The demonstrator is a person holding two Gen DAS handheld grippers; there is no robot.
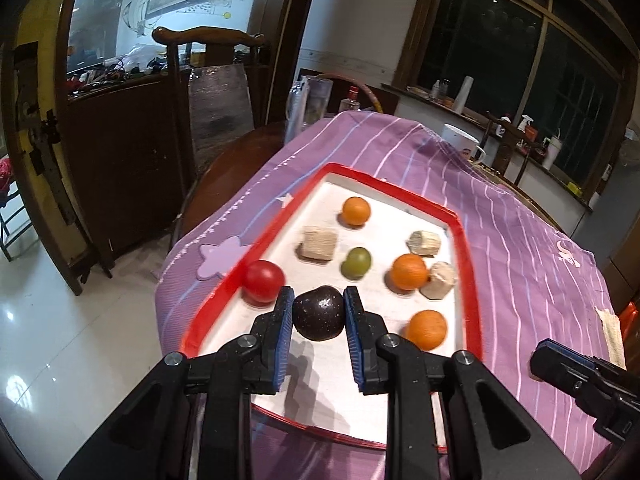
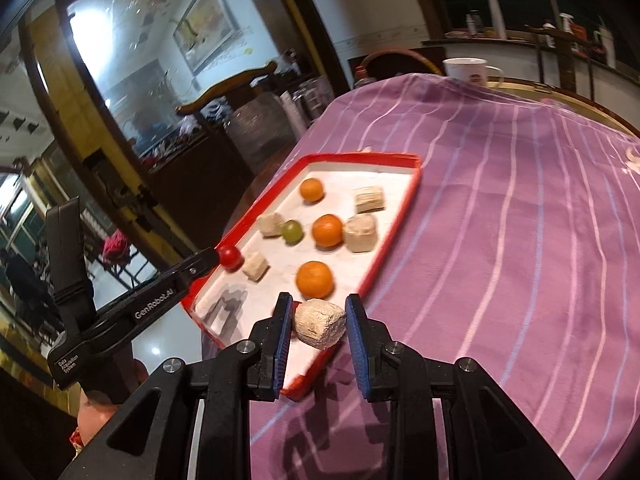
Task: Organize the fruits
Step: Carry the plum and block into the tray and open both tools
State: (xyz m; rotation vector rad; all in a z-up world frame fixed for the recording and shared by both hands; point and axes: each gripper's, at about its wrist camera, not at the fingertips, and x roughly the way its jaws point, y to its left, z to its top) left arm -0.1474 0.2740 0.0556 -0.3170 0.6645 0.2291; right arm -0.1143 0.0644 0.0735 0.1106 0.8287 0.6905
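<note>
Lettering on the left gripper

In the right wrist view, white print along the black arm of the left gripper [image 2: 218, 258] reads "GenRobot.AI"; lower on its body, small white words appear to say "Data Acquisition System". The white mug [image 2: 466, 70] carries a red mark, too blurred to read.

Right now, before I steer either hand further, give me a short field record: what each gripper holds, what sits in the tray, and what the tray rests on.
left gripper: jaws shut on dark speckled plum-like fruit
right gripper: jaws shut on pale rough beige block
tray: red-rimmed white tray
fruit in tray: three orange citrus fruits, one green round fruit, one red round fruit
other items in tray: pale beige blocks
surface: purple striped cloth
</note>
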